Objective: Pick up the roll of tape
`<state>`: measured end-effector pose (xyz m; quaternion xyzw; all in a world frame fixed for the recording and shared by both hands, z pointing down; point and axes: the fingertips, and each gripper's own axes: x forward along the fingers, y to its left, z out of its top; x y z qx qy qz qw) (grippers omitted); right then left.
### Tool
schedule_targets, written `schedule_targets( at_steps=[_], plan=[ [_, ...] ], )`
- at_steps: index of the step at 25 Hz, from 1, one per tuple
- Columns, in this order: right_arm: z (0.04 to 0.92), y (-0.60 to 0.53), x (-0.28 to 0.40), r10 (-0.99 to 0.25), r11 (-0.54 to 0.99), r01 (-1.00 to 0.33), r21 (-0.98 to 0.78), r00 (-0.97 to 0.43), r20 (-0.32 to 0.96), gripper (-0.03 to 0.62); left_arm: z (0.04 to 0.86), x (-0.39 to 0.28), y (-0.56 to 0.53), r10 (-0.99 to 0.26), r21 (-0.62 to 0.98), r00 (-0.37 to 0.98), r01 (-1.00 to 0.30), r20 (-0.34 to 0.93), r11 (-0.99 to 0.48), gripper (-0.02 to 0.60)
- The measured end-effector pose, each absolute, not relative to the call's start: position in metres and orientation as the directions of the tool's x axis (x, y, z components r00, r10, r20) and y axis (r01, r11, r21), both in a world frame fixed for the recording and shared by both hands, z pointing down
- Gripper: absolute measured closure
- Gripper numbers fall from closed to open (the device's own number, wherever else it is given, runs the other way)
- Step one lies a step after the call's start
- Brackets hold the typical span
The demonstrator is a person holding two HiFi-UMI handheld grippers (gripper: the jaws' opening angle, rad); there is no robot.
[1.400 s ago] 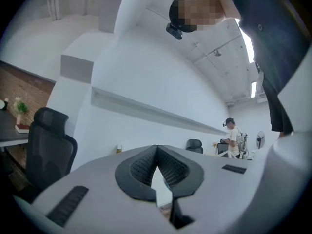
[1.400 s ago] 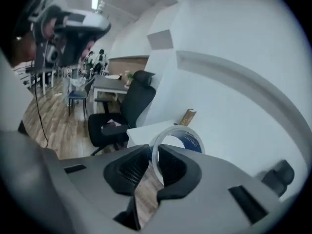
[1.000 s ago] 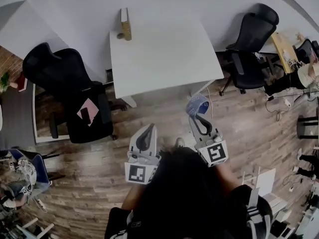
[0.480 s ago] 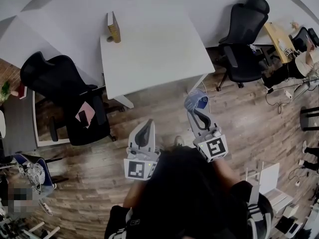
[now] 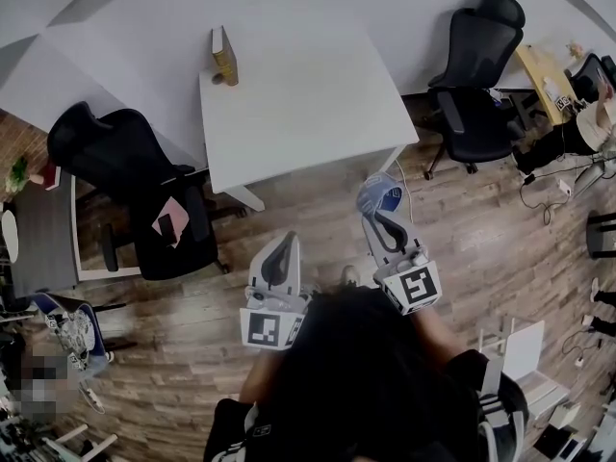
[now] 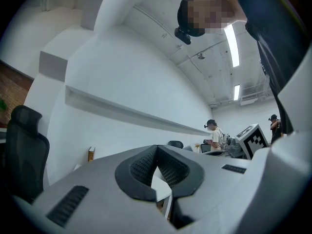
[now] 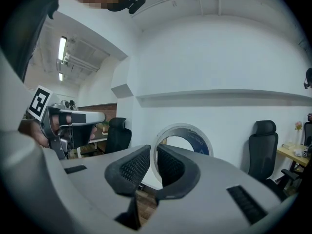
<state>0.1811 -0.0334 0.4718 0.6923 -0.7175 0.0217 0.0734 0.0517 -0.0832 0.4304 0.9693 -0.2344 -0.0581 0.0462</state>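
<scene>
Grips the roll of tape by its wall in the right gripper, jaws narrowed onto the band, the ring upright, blue print on its inner face. Holds it in the air just off the near right corner of the white table, over the wood floor, clear of the tabletop. Holds the left gripper off the table's near edge, jaw tips pressed together, nothing between them.

On the table's far left corner, a yellow book on end, a small brown thing just beside it. Left of the table, a black office chair with a pink thing on its seat. Right of the table, a second black chair. Further right of the table, a wooden desk and a seated person. By the table's near right corner, a loose white cable on the floor.
</scene>
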Motion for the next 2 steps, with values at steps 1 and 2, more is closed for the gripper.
schedule_targets(
  at_steps=[1,2],
  plan=[
    [0.4702,-0.0333,0.1811,-0.991,0.042,-0.997,0.071,-0.032,0.129,0.533,0.4301,0.0518,-0.0825,-0.461,0.116,0.883,-0.45,-0.091,-0.885,0.558],
    [0.4684,-0.0332,0.1813,-0.992,0.042,-0.997,0.071,-0.033,0.122,0.533,0.4295,0.052,-0.0817,-0.462,0.117,0.882,-0.451,-0.091,-0.885,0.558]
  ],
)
